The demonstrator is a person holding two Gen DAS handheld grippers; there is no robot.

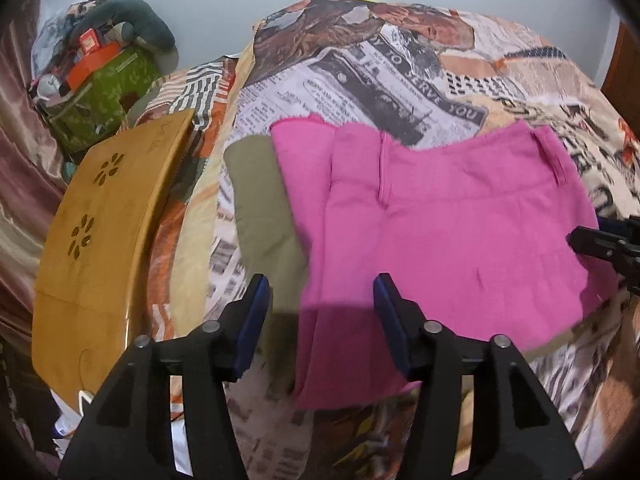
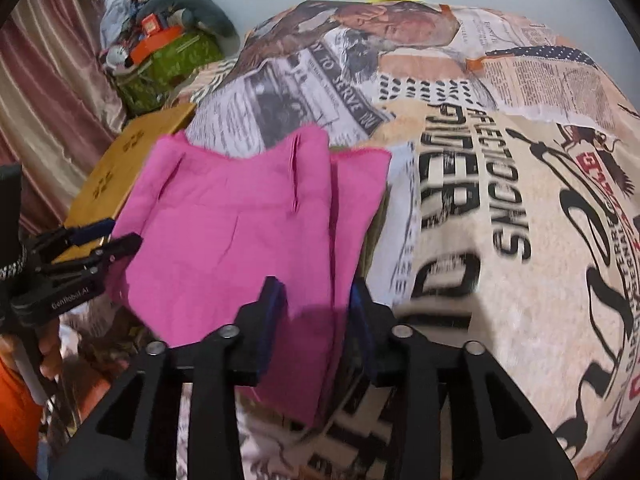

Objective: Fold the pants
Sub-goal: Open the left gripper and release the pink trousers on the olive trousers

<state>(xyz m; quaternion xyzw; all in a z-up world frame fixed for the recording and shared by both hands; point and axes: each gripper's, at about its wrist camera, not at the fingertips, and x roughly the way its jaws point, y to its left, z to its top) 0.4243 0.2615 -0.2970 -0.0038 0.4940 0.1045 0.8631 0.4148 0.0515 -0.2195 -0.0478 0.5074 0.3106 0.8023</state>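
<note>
Pink pants (image 1: pixel 440 216) lie folded on a bed with a newspaper-print cover; they also show in the right wrist view (image 2: pixel 240 232). An olive garment (image 1: pixel 264 216) lies beside and partly under them. My left gripper (image 1: pixel 320 312) is open, hovering over the near edge of the pink pants and the olive garment, holding nothing. My right gripper (image 2: pixel 316 312) is open with its jaws on either side of the pants' near right edge, not closed on the cloth. The left gripper also shows at the left of the right wrist view (image 2: pixel 100 240), and the right gripper shows at the right of the left wrist view (image 1: pixel 600 240).
A wooden lap table (image 1: pixel 108 232) lies on the bed's left side. A green box (image 1: pixel 104 96) piled with clutter and a grey plush toy (image 1: pixel 132 20) sits at the back left. A curtain (image 2: pixel 52 80) hangs at the left. The bed cover (image 2: pixel 500 200) spreads to the right.
</note>
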